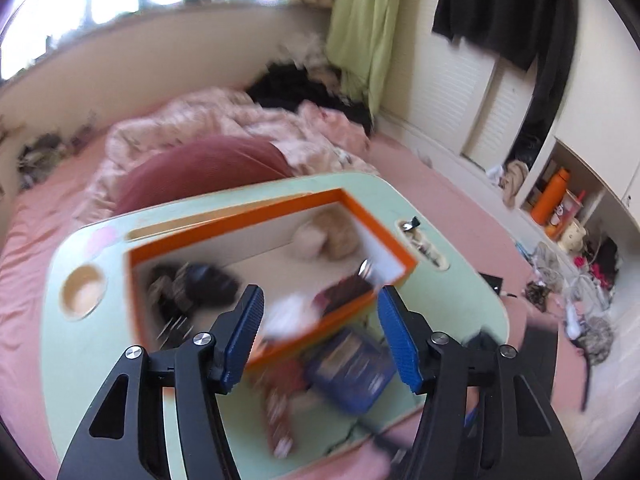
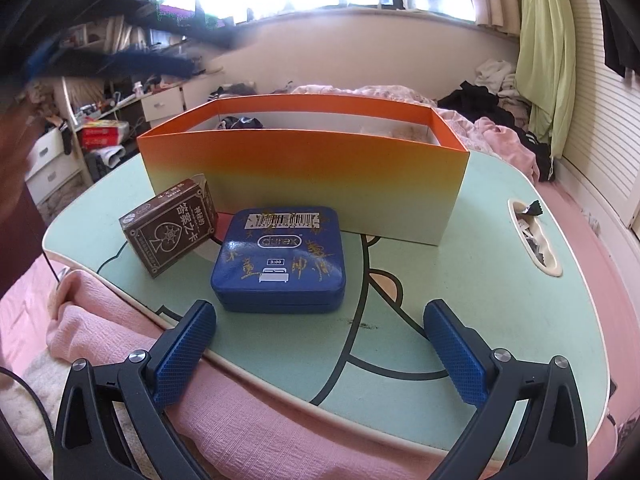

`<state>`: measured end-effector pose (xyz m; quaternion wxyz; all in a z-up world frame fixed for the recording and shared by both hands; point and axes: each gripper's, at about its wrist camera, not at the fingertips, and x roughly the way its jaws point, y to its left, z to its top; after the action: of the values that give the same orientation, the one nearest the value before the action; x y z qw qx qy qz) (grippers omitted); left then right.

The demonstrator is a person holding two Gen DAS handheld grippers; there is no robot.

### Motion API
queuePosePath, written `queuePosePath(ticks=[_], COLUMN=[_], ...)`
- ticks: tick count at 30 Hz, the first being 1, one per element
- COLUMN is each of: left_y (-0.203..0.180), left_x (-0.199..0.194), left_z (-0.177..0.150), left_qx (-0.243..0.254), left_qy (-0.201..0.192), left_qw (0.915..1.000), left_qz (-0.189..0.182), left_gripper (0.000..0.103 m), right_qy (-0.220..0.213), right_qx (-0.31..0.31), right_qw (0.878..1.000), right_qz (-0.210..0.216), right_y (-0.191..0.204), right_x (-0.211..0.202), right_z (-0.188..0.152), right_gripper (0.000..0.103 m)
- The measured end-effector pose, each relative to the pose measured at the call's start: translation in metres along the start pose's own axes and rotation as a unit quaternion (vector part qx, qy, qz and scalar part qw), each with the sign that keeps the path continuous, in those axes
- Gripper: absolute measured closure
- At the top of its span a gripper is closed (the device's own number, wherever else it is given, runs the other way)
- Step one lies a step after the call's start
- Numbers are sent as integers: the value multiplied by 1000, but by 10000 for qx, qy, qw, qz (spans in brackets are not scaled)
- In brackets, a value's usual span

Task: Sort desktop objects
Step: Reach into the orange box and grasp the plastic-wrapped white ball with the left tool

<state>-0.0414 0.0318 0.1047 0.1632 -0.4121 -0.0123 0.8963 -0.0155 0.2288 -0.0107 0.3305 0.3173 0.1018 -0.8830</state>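
The orange box [image 2: 304,168] stands open on the green lap table [image 2: 500,280], and it serves as the marker for everything else here. Inside it, seen from above in the blurred left wrist view, several things already lie: a dark bundle [image 1: 192,284] at the left end of the box, something pale and fluffy [image 1: 324,236] toward its far right corner, and a dark flat item [image 1: 344,290] against its near wall; what each one is cannot be made out through the blur. Still outside, just in front of the box's near wall, sit a blue tin [image 2: 280,260] and, just beside it on the left, a brown card pack [image 2: 170,228] propped at a tilt. So the sorting looks partly done, with at least these two pieces left to go in. The left gripper [image 1: 320,336] hangs above the near edge of the box with its jaws apart and nothing between the pads. The right gripper [image 2: 320,352] waits at the table's near edge, in front of the box and short of the blue tin, jaws spread wide and empty. The tin seems the likeliest next pick for it.
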Motion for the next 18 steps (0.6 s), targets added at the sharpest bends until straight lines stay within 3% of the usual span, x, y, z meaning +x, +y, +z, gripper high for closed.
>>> queuePosePath(ticks=[2, 4, 6, 7, 13, 16, 18], left_y=[-2, -1, -1, 2, 6, 10, 11], left_x=[27, 62, 92, 110, 144, 158, 154], left_z=[22, 40, 46, 49, 52, 50, 52], left_qx=[-110, -105, -75, -148, -242, -183, -175], left_qy=[349, 705, 1078, 1330, 1569, 1846, 1776], left_qw=[9993, 9969, 9925, 9892, 9842, 9788, 9805], left_qz=[-5, 321, 569, 602, 790, 865, 826], left_gripper=[43, 47, 64, 64, 64, 69, 70], right_qy=[0, 2, 4, 3, 4, 13, -3], right_qx=[2, 0, 0, 2, 4, -9, -7], right_qw=[10000, 10000, 10000, 10000, 10000, 10000, 10000], right_qz=[1, 1, 0, 0, -3, 0, 3], right_y=[0, 0, 0, 0, 0, 1, 2], right_x=[0, -1, -1, -1, 0, 0, 0], right_z=[0, 0, 0, 0, -1, 0, 1], right_gripper=[0, 0, 0, 0, 0, 0, 0])
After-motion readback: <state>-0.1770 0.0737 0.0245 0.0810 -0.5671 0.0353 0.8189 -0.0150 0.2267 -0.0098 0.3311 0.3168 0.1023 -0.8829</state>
